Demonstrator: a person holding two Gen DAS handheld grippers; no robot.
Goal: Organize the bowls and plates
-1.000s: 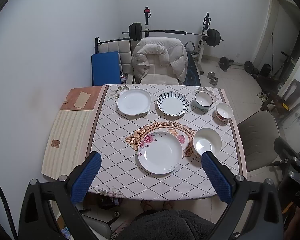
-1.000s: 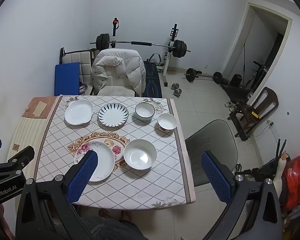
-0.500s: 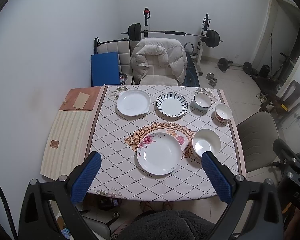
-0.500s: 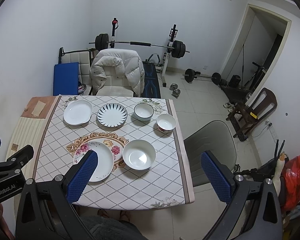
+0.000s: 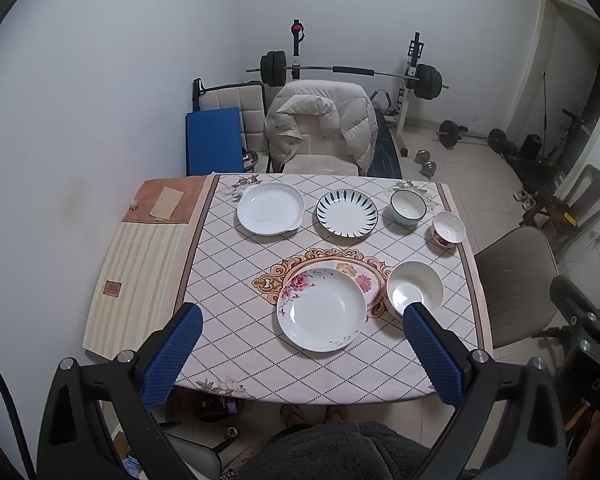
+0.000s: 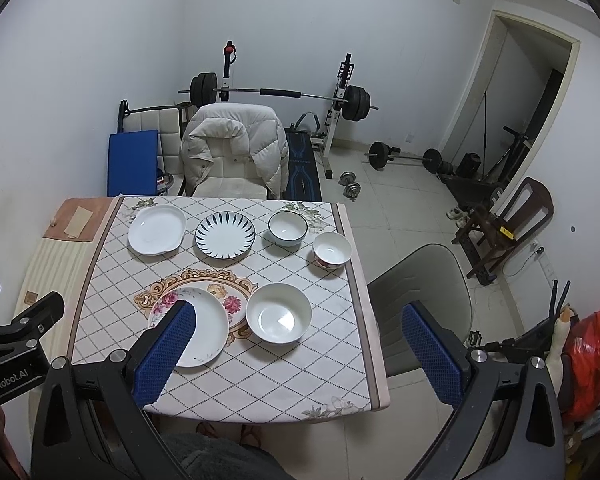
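On the table's checked cloth [image 5: 236,280] stand a white plate [image 5: 269,208] and a blue-striped plate [image 5: 347,213] at the back, a blue-rimmed bowl [image 5: 408,207] and a red-patterned bowl [image 5: 448,229] at the right, and a floral plate [image 5: 322,314] with a large white bowl [image 5: 415,289] near the front. The same dishes show in the right wrist view, the white bowl [image 6: 279,312] central. My left gripper [image 5: 300,352] and right gripper [image 6: 296,352] are open and empty, held high above the table's near edge.
A chair with a white jacket [image 5: 320,128] stands behind the table, a grey chair [image 6: 424,300] to its right. A barbell rack [image 6: 280,96] and weights fill the back. A striped mat [image 5: 140,276] covers the table's left part.
Both grippers have drifted slightly; the table sits a little lower and leftward in the views. Nothing on the table has moved.
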